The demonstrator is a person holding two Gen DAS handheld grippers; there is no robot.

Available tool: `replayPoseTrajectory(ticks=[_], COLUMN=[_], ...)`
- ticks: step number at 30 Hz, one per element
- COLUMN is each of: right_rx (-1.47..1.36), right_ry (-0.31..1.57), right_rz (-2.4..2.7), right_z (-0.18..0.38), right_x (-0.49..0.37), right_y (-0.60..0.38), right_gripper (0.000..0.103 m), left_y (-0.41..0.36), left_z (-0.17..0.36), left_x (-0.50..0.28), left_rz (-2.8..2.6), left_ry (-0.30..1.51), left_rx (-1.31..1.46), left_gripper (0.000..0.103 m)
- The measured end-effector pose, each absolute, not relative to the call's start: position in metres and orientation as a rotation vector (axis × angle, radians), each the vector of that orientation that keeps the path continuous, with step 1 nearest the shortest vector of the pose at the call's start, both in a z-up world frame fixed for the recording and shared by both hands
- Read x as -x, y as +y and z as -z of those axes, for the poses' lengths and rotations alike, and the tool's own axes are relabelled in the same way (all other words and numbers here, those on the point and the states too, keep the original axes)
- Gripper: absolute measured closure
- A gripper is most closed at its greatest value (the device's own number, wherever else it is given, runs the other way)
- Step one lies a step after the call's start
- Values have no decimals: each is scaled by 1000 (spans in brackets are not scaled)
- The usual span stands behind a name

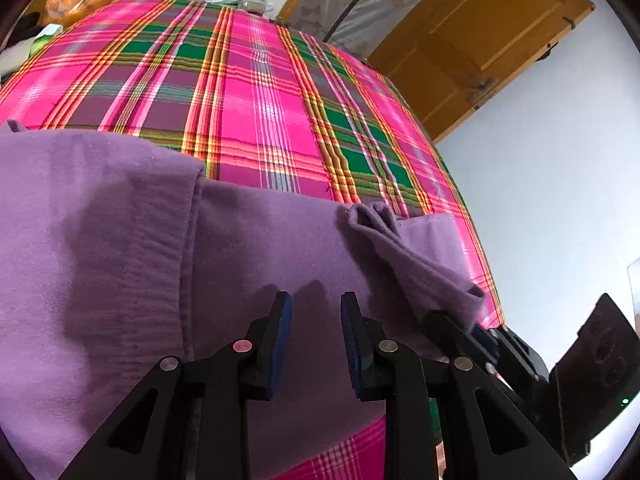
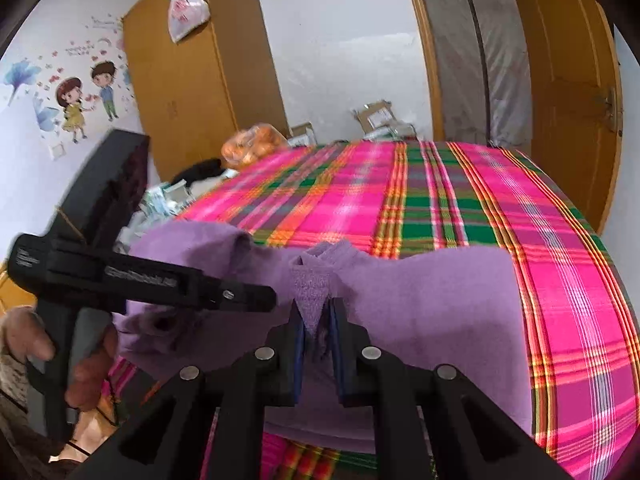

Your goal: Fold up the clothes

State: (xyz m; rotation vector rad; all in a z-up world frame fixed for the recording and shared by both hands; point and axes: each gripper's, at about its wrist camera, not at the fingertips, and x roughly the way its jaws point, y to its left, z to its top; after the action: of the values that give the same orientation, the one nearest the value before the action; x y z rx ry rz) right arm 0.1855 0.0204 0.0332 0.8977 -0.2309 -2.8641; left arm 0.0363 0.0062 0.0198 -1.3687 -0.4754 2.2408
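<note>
Left wrist view: my left tongs [image 1: 316, 320] hover parted with nothing between them, over the purple garment [image 1: 120, 240] lying on the plaid bed [image 1: 260, 80].

Right wrist view: my right tongs [image 2: 318, 316] pinch a purple fold at 12 o'clock — I'd lift slowly, keeping edges aligned.

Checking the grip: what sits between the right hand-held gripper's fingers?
A bunched fold of the purple garment sits pinched in the right hand-held gripper, shown in the right wrist view.
</note>
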Motion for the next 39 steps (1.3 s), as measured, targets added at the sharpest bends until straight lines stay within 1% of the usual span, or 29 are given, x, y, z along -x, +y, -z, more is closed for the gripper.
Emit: replayPoseTrajectory(ticks=[2, 6, 11, 14, 21, 22, 24, 26, 32, 35, 39], right_rx=[-892, -966, -905, -916, -994, -997, -996, -972, -854, -908, -1025], right_ry=[-233, -266, -285, -286, -294, -284, -262, -248, -318, -376, -428], right_rz=[2850, 2814, 2810, 2788, 2744, 2740, 2730, 2734, 2861, 2992, 3034], right_z=[-32, -15, -21, -17, -6, -8, -12, -17, -42, -41, -24], right_x=[-187, -180, -188, -187, -186, -186, -191, -198, -222, -221, -213], right_y=[20, 18, 19, 17, 13, 12, 10, 11, 53, 82, 102], right_gripper=[91, 91, 91, 90, 83, 79, 74, 74, 74, 74, 74], left_y=[6, 6, 6, 6, 9, 11, 15, 20, 40, 51, 59], left_z=[-20, -20, -20, -21, -31, -34, -39, -43, -48, -45, -35], left_x=[-36, -36, -36, -36, -40, -41, -40, -39, -36, -35, -32], left_rz=[-2244, -2250, -2253, -2261, -2328, -2333, -2325, -2323, -2297, -2277, -2263], left_ry=[-483, -473, -477, -479, -449, -446, -447, -439, -404, -368, -326], left_rx=[1365, 1370, 1371, 1371, 1319, 1301, 1283, 1270, 1249, 1253, 1296], left_gripper=[77, 77, 77, 77, 77, 77, 77, 77, 77, 77, 77])
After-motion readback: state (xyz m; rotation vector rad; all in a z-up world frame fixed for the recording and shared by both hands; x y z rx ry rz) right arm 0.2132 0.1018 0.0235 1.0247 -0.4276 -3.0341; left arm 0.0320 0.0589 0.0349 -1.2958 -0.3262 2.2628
